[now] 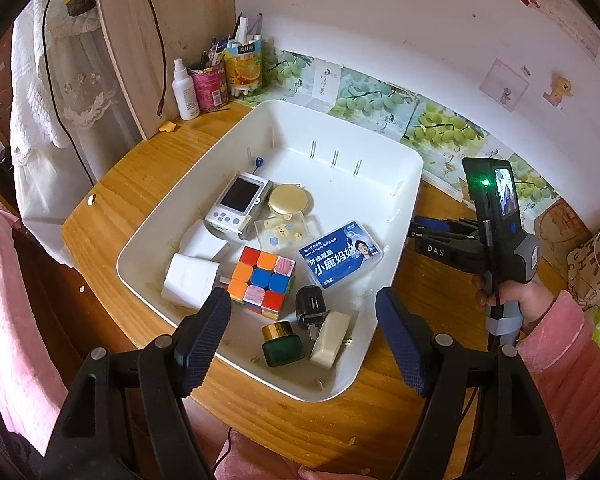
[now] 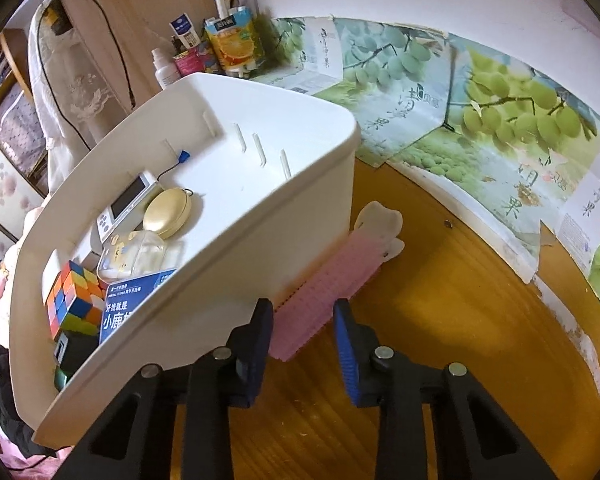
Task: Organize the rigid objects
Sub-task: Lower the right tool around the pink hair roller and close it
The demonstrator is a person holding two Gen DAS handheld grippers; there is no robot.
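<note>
Right hand-held gripper (image 2: 304, 344), jaws part-open, straddles the pink comb (image 2: 324, 284) beside the bin (image 2: 228, 240) to grab it; left hand-held gripper (image 1: 304, 336) hovers wide, empty.

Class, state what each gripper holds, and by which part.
Nothing is held. Left gripper hangs open above the white plastic bin; right gripper open around the pink ridged clip.

place: home bedroom | cues: wooden desk (image 1: 112, 208), lace curtain (image 1: 80, 92), wall stickers (image 1: 558, 88), pen cups (image 1: 208, 82)
</note>
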